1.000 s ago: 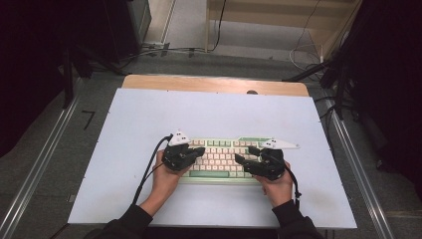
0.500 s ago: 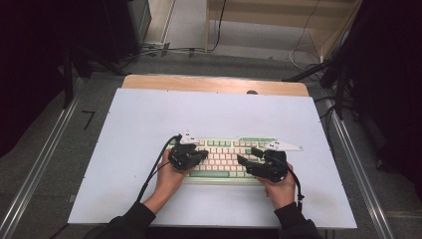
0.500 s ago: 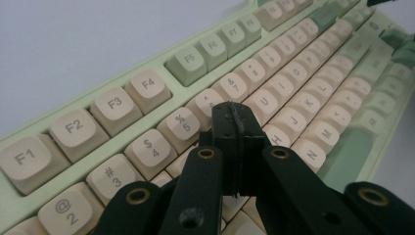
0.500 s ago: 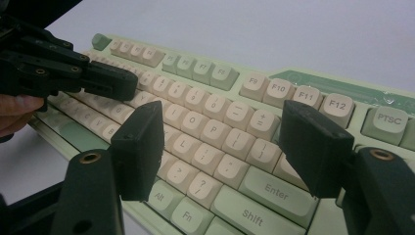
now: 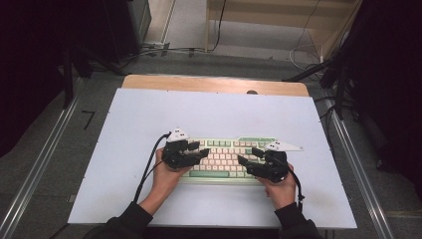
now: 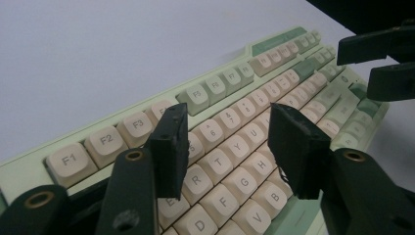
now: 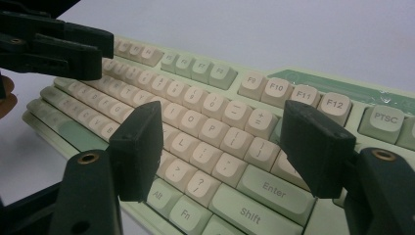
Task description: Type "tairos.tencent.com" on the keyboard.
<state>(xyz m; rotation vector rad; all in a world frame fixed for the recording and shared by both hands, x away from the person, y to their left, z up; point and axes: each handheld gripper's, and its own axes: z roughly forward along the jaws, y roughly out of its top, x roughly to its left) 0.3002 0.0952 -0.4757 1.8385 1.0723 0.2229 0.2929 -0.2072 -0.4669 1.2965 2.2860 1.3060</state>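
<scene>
Hands crept inward over the last second, and now the left gripper [image 5: 199, 155] and right gripper [image 5: 247, 162] hovered, jaws apart and empty, above the keyboard [image 5: 226, 160] lying mid-counter [image 5: 124, 149], which looked like key-pressing about to begin

Bare white table [image 5: 149, 119] lies open all round; only the keyboard [image 5: 226, 158] stands near its front

Looks like a lab or recording rig: white-topped table [image 5: 149, 124] between metal rails [image 5: 35, 169], cables [image 5: 298, 50] trailing over grey floor at 12 o'clock, dark curtains at 3 and 9.
</scene>
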